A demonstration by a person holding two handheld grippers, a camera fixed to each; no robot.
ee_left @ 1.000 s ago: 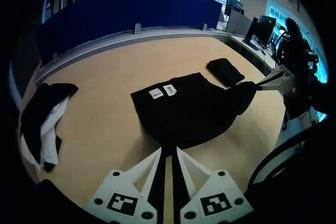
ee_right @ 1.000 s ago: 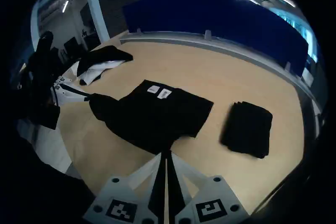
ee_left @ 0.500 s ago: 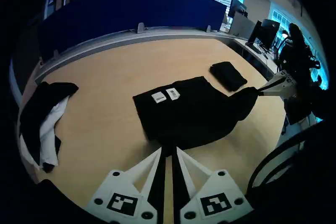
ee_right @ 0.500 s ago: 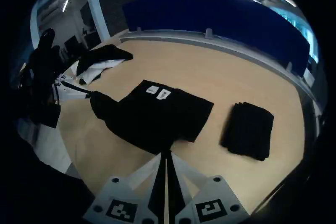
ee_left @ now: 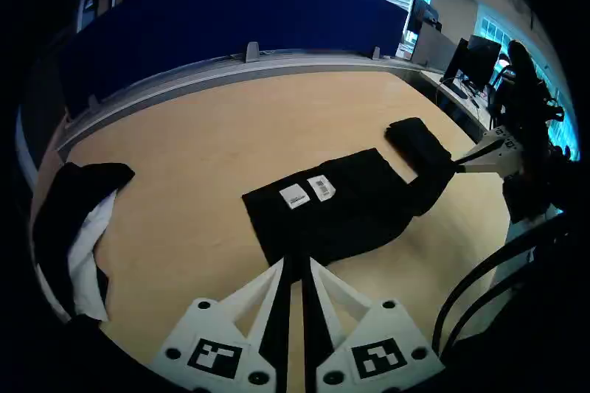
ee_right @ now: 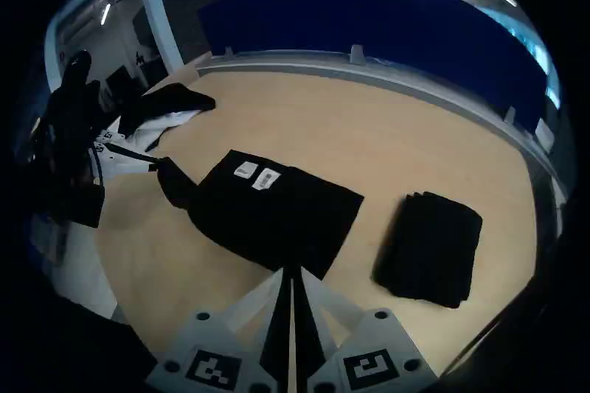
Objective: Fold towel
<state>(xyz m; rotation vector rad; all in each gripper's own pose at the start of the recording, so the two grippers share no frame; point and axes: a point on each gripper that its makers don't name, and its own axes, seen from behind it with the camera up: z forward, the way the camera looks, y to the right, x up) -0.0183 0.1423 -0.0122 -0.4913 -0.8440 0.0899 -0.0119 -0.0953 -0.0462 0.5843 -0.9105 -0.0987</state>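
Left gripper view looked across a pale wooden counter where a black towel lay spread, two white labels showing on its upper face. From where I stood, the left gripper met the towel's near edge, its white fingers pressed together with a strip of the dark cloth pinched between them. At the towel's far right corner the cloth rose into a small peak, drawn up off the counter by the right gripper, whose tips were closed on it.

Right gripper view gave the same hold from the other side. The right gripper nipped the near edge of the towel, fingers together on the cloth, while the left gripper gripped the far left corner, which was lifted and bunched. The rest of the towel lay flat between the two grippers.

A folded stack of black cloth sat on the counter just beyond the towel; in the right gripper view that stack lay apart to the towel's right. A loose heap of black and white cloth rested near the counter's left edge. A blue partition ran along the back.
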